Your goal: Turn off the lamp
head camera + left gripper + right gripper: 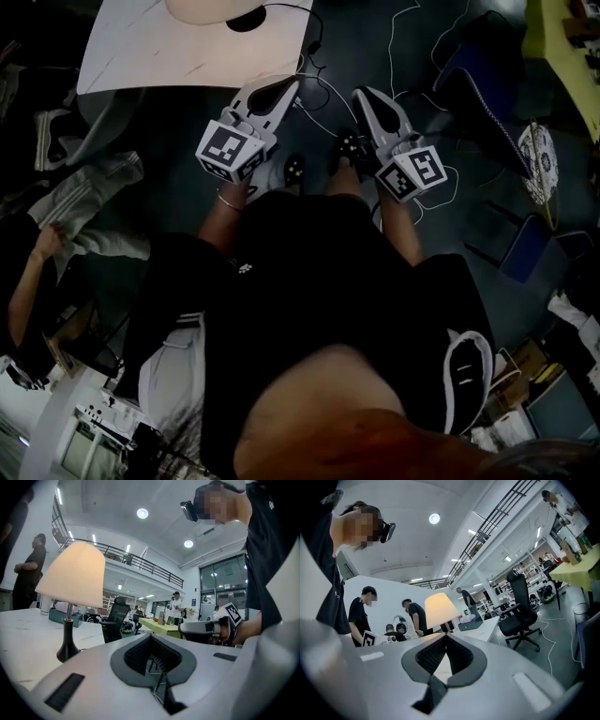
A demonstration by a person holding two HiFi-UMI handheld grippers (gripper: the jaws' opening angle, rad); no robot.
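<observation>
Both my left gripper point(284, 87) and my right gripper point(362, 96) are clenched shut on nothing, short of the white table point(141, 56) ahead where the lamp point(74, 573) stands plainly lit, so I judge nothing is done and the switching-off remains.

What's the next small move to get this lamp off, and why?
Probably carry the left gripper forward over the table edge toward the lamp base. The shade glows, so the lamp is on. The left and the right gripper both hang short of the table, jaws together, holding nothing. No switch can be made out yet.
</observation>
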